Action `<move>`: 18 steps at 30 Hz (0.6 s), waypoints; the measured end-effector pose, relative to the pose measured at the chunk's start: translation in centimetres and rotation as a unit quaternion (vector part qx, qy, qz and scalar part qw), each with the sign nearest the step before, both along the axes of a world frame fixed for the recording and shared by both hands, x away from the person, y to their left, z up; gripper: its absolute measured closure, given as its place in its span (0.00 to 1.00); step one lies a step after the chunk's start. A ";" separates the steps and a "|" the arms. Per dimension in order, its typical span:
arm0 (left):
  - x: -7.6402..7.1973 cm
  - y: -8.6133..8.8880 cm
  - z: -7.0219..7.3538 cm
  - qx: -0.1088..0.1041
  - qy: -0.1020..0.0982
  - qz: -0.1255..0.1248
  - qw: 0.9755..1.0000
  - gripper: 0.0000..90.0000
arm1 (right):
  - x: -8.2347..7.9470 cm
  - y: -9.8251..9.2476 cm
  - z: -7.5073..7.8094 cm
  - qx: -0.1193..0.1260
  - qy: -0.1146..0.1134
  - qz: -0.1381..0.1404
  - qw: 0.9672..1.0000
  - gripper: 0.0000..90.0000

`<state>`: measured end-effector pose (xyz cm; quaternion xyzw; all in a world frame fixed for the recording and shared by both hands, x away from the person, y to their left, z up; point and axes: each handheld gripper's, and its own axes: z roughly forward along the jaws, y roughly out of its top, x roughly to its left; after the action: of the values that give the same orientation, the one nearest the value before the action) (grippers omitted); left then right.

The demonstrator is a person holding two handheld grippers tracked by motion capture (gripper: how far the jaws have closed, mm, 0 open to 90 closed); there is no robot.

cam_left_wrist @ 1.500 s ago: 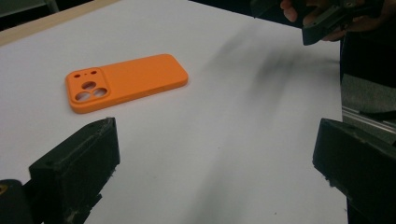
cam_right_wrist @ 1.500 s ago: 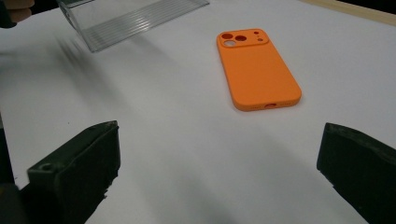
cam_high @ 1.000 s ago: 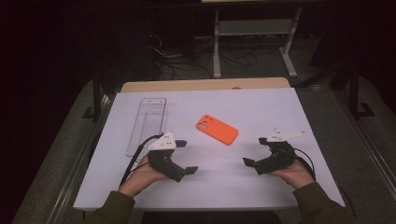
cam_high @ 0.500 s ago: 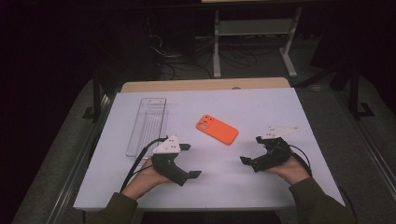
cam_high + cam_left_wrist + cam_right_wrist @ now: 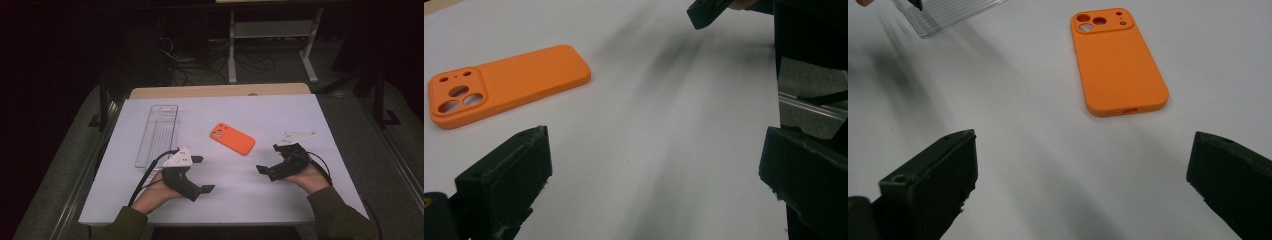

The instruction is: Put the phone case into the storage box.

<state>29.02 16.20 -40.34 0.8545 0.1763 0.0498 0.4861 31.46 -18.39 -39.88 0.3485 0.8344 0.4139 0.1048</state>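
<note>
Resting low in the high view, left gripper [image 5: 200,173] and right gripper [image 5: 269,158] have jaws spread wide, holding nothing; orange case [image 5: 232,138] lies flat mid-frame between them on the table [image 5: 280,115], clear tray [image 5: 158,135] at its left

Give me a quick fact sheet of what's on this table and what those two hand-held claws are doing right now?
surface: white table
phone case: orange, lying flat near the middle, camera cut-outs at its far-left end
clear tray: long, transparent, on the left side
left gripper: jaws wide open, holding nothing, short of the case
right gripper: jaws wide open, holding nothing, to the right of the case
contact: neither gripper touches the case
</note>
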 end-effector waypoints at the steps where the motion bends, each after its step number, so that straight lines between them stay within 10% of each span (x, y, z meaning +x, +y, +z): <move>1: 0.0 0.0 0.0 0.000 0.000 -0.001 1.000 0.00 | 0.0 0.1 0.0 0.000 0.001 0.000 1.000 0.00; 18: 0.1 0.0 -0.3 0.004 0.000 -0.007 1.000 0.00 | 1.4 0.6 0.4 -0.001 -0.001 0.001 1.000 0.00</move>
<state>29.14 16.24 -40.63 0.8577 0.1700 0.0475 0.4830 32.87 -17.81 -39.47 0.3467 0.8354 0.4133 0.1057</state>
